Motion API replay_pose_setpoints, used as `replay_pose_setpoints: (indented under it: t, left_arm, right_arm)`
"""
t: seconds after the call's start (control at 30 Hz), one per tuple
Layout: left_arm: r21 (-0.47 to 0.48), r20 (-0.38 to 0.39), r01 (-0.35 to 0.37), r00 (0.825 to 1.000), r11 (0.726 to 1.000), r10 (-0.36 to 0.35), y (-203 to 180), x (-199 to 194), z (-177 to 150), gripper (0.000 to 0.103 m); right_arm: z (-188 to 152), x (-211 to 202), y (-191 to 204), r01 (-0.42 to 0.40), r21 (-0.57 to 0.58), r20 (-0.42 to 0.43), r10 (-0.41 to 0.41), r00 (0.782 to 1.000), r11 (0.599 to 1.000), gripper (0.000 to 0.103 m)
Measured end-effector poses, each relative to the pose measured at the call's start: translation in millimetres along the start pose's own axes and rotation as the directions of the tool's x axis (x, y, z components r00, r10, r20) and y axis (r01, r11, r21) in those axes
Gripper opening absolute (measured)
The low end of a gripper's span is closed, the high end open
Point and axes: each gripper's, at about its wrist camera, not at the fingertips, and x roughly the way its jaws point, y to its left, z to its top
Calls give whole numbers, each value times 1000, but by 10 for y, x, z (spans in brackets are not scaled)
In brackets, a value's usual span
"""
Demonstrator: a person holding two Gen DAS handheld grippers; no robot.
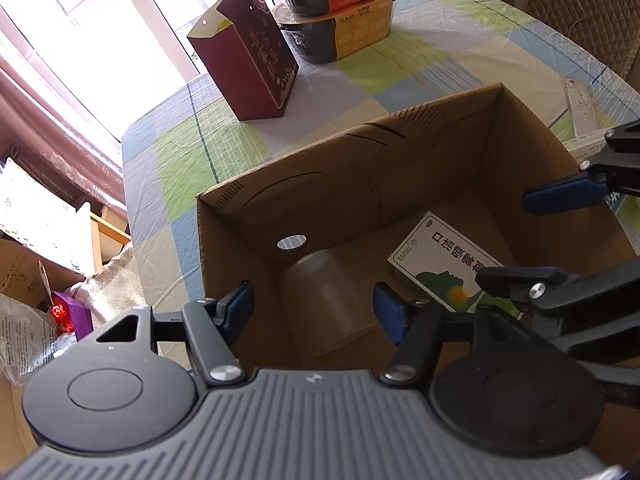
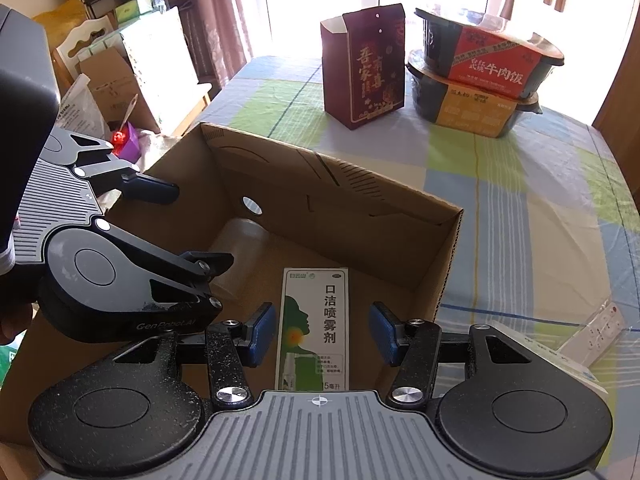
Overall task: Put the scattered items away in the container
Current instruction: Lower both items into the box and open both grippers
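Note:
An open cardboard carton (image 1: 360,184) (image 2: 360,208) stands on the checked tablecloth. On its floor lie a white-and-green spray box (image 1: 436,264) (image 2: 316,320) and a translucent plastic bottle (image 1: 328,304) (image 2: 240,240) on its side. My left gripper (image 1: 314,312) (image 2: 188,228) hangs open above the bottle, holding nothing. Just above the spray box my right gripper (image 2: 322,332) (image 1: 540,236) is also open, its blue pads apart from the box on both sides.
Behind the carton stand a dark red paper bag (image 1: 248,60) (image 2: 368,68) and two stacked instant-meal bowls (image 1: 340,4) (image 2: 480,76). A packaged white power strip (image 2: 596,332) (image 1: 580,108) and a white box (image 2: 556,360) lie right of the carton. Clutter sits beyond the table's left edge.

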Motion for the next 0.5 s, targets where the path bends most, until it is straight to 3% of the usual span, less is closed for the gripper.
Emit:
replay_pose_setpoints:
  t: [0.13, 0.5]
  left_arm:
    - [-7, 5, -19, 1000, 1000, 19, -5, -61, -6, 69]
    - [-42, -1, -23, 1000, 999, 23, -40, -357, -126, 72]
  right_arm:
    - [-13, -51, -20, -9, 5, 8, 8, 1000, 1000, 62]
    - [-123, -404, -11, -58, 4, 48, 58, 997, 998, 77]
